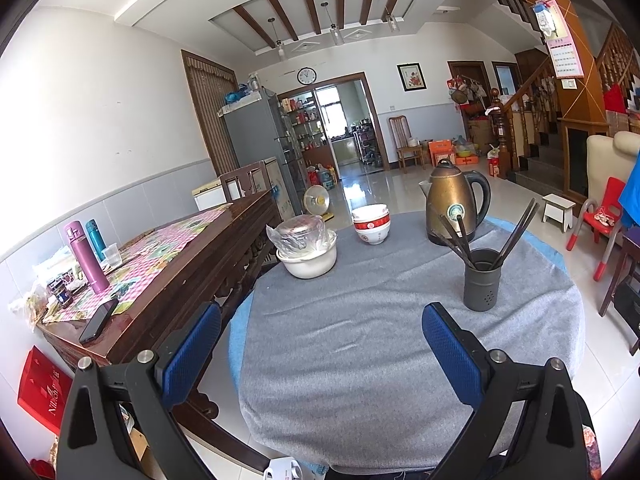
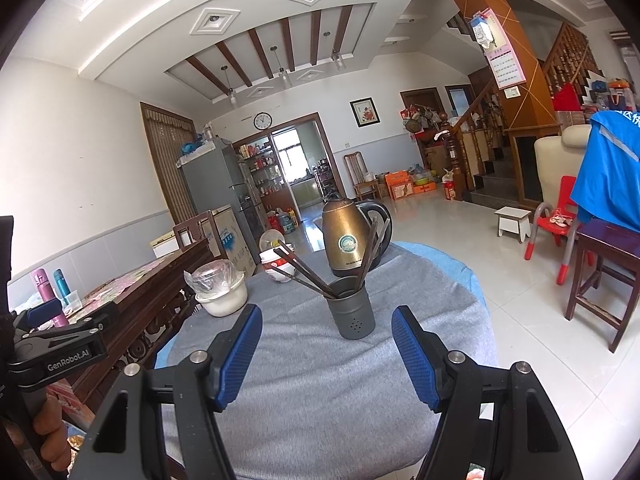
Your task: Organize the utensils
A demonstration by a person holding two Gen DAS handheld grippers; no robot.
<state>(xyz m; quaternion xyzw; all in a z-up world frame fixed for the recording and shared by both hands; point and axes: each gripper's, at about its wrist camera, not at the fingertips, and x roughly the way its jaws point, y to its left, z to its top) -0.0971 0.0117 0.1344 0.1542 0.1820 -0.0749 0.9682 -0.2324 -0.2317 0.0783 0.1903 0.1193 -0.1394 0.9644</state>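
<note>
Chopsticks (image 2: 320, 276) sit fanned in grey holder (image 2: 352, 312) on counter (image 2: 320, 380), so they look already sorted. Right claw (image 2: 326, 354) and left claw (image 1: 320, 344) spread, empty, short of holder.

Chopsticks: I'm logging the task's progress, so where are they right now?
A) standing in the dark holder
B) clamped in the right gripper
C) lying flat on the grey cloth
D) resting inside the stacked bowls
A: the chopsticks lean out of the dark holder, while the right gripper and the left gripper are both open and hold nothing.
</note>
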